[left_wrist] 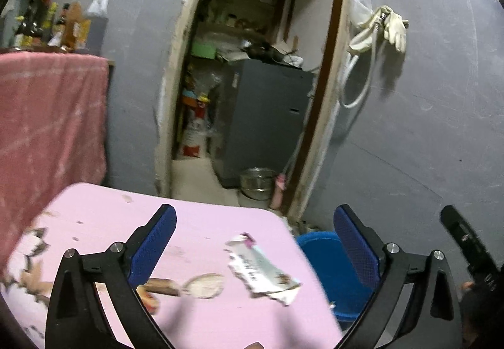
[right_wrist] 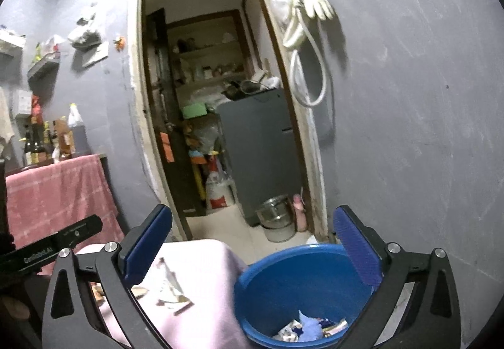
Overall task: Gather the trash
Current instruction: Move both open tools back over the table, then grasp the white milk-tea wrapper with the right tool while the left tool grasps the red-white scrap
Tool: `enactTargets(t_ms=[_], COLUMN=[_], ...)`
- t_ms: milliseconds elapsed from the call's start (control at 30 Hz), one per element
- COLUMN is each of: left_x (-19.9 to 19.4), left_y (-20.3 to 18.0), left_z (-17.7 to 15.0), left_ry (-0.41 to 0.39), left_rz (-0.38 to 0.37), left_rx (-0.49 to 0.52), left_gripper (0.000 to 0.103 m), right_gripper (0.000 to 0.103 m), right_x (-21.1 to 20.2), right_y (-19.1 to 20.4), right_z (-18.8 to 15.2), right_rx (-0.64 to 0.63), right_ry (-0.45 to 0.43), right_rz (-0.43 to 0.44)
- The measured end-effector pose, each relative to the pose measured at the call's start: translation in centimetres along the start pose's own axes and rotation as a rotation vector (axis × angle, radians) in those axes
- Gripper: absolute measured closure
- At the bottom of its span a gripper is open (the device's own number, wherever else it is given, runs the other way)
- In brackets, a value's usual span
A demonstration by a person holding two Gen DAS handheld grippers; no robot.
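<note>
Right wrist view: both grippers' jaws wide apart, empty, blue bucket [right_wrist: 302, 289] holding scraps [right_wrist: 310, 328].

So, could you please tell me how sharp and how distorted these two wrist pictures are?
Left wrist view: the doorframe bows from fisheye distortion, the wrapper is slightly smeared. Right wrist view: the blue bucket rim and pink tablecloth are softly blurred; corners black.

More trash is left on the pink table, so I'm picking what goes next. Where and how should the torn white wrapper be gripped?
Probably grip the wrapper across its narrow width near the crumpled lower right end, which seems to lift off the table. Come from above with the open left gripper, jaws across the strip. It lies flat and long, so a side approach would likely just slide it.
</note>
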State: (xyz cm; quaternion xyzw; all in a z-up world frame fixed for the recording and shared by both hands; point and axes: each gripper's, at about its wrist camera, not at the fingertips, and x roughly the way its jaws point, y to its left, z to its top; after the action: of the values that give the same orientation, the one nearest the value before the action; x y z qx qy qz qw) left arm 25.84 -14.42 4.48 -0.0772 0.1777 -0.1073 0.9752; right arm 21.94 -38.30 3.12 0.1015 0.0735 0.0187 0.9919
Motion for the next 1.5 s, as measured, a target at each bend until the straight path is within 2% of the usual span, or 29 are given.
enactTargets(t_ms=[467, 767, 1067, 1367, 1500], left_x=[-5.4, -7.3, -5.3, -2.0, -0.5], left_y=[7.1, 10.8, 13.1, 13.0, 13.3], left_z=[0.0, -1.2, -4.0, -5.7, -6.2], left_ry=[-0.084, -0.091, 0.043, 0.24, 0.314], left_rz=[0.127, 0.187, 0.168, 0.17, 0.144], left_rx=[-0.023, -0.028, -0.076, -0.059, -0.088], left_gripper=[0.005, 0.005, 0.005, 0.005, 0.005], right_gripper=[0.0, 0.0, 0.0, 0.0, 0.0], right_x=[-1.5, 0.0, 2.5, 5.2, 6.4], right_y=[7.6, 11.7, 13.5, 13.0, 12.6], right_z=[0.0, -1.5, -4.9, -6.9, -7.5], right_rx=[-0.101, -0.16, -0.26, -0.303, -0.311], right_ry=[-0.08, -0.032, 0.093, 0.242, 0.312], right_rz=[0.141, 0.19, 0.214, 0.201, 0.195])
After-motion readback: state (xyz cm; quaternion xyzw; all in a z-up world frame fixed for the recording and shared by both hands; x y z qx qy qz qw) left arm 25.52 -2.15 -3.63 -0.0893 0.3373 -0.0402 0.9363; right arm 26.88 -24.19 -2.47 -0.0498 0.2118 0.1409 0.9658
